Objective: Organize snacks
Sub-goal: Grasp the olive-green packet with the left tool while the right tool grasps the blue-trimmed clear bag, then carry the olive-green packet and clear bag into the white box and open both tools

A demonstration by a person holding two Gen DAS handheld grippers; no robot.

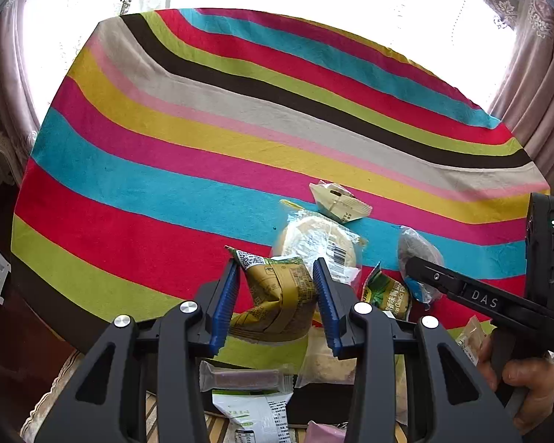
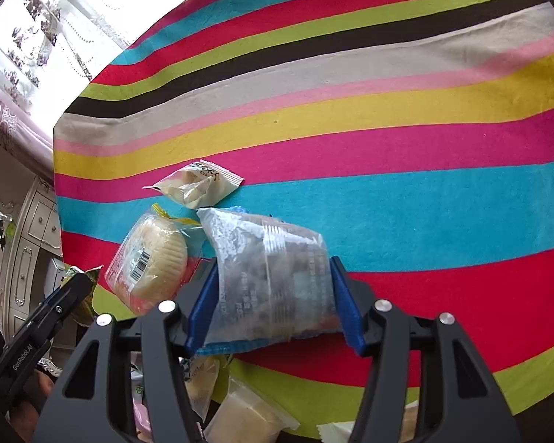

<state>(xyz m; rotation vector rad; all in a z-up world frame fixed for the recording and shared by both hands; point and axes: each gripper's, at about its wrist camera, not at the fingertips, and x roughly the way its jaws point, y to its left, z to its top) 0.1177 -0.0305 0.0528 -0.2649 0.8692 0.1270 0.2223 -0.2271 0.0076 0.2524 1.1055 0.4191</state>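
Where right view hides: garlic packet

Two close, downward wrist views, shared tablecloth

Multicolour striped tablecloth, olive-gold snack pkt, black tongs w/ blue pads.
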